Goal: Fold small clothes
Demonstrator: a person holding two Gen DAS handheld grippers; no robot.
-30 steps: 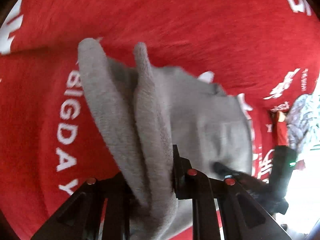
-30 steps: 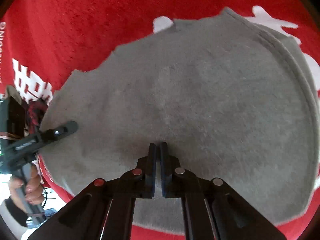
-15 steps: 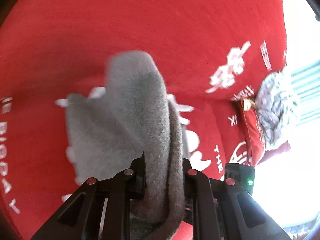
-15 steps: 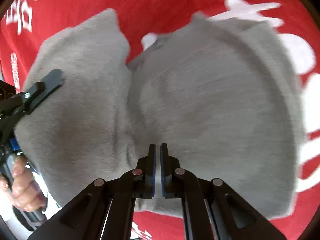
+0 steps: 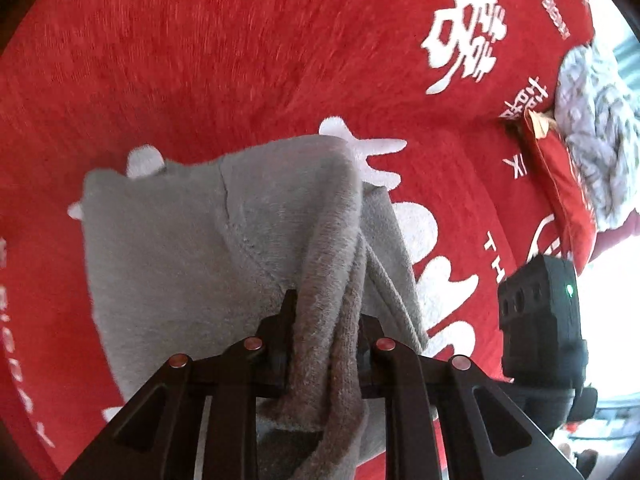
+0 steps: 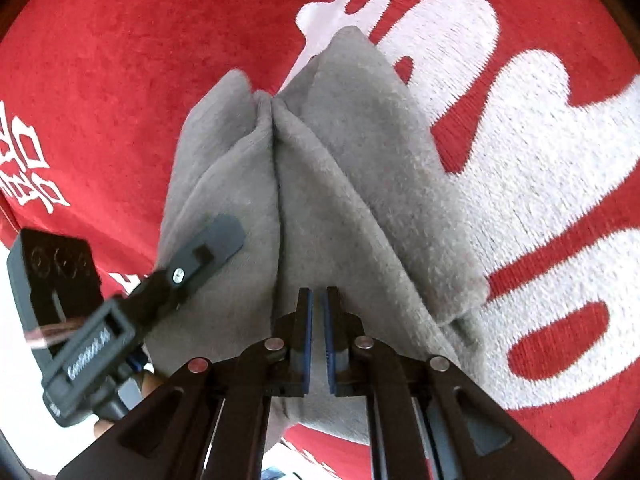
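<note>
Claw first: your left gripper (image 5: 326, 308) is clamped hard on a thick bunch of the grey fleece garment (image 5: 180, 240), with several layers squeezed into a rope between its jaws and spilling down to 6 o'clock. From that pinch the rest fans out toward 10 o'clock, lying flat on the red blanket (image 5: 200, 60). Its long side runs roughly 9 to 3 across the lower half of the left wrist view, and a stitched seam curves through the middle.

Now your right gripper (image 6: 318, 292): the blue pads are all but together. The jaws have just eased apart by a sliver, and only a thin slit shows. Grey fleece lies right beyond the tips, but you can't tell from here whether any of it is caught between the pads.

In the right wrist view the garment points up like a tent. Its peak is at 12 o'clock and its long axis runs 6 to 12. A deep crease down the centre splits it into two lobes. At 9 o'clock one black finger of the left tool presses on the left lobe.

Further out in the left wrist view, the blanket carries big white lettering at 1 and 4 o'clock. A grey-and-white patterned bundle (image 5: 592, 120) sits at 2 o'clock by the blanket's edge.
</note>
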